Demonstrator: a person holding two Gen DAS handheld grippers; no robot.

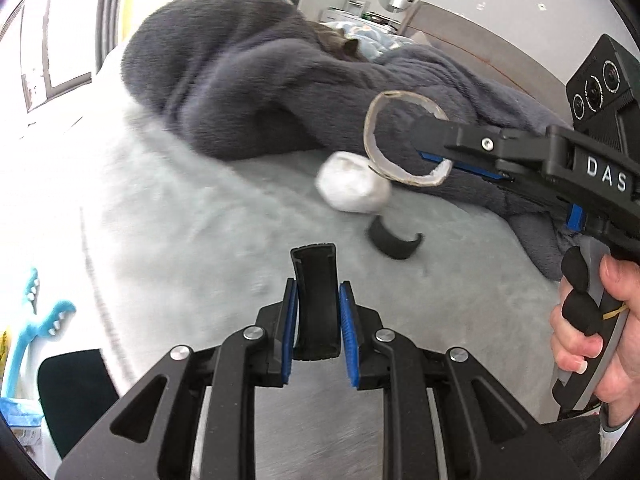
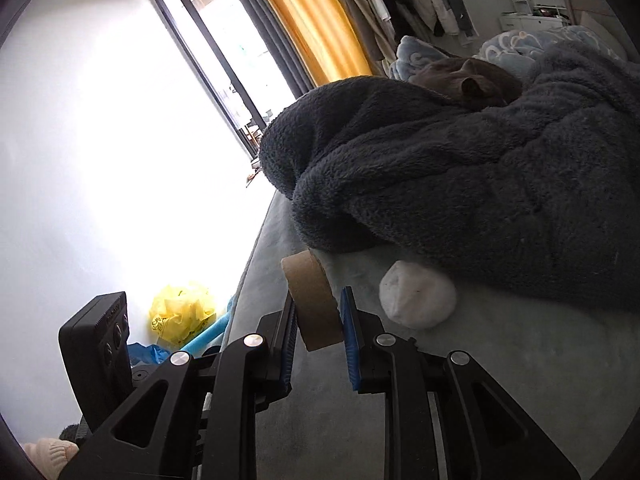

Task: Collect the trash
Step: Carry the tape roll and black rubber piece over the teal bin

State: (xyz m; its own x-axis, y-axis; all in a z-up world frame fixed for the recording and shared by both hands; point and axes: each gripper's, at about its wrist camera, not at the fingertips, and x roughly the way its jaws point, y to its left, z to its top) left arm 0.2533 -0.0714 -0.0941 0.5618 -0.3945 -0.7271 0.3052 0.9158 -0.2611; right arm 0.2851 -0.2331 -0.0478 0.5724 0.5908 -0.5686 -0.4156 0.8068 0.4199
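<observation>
My left gripper (image 1: 318,312) is shut on a curved black plastic piece (image 1: 316,304) and holds it above the grey bed cover (image 1: 200,240). My right gripper (image 2: 318,316) is shut on a torn cardboard tape ring (image 2: 314,300); in the left wrist view the ring (image 1: 384,136) hangs in that gripper (image 1: 430,136) above the bed. A crumpled white paper ball (image 1: 352,182) lies on the cover beside the blanket, also in the right wrist view (image 2: 418,300). A second curved black piece (image 1: 394,242) lies just in front of the ball.
A bunched dark grey fleece blanket (image 1: 248,76) fills the far side of the bed, with a cat (image 2: 472,80) lying on it. A yellow plastic bag (image 2: 182,314) and blue items (image 2: 200,344) lie on the floor past the bed's edge. A bright window (image 2: 224,52) and orange curtain (image 2: 308,12) stand behind.
</observation>
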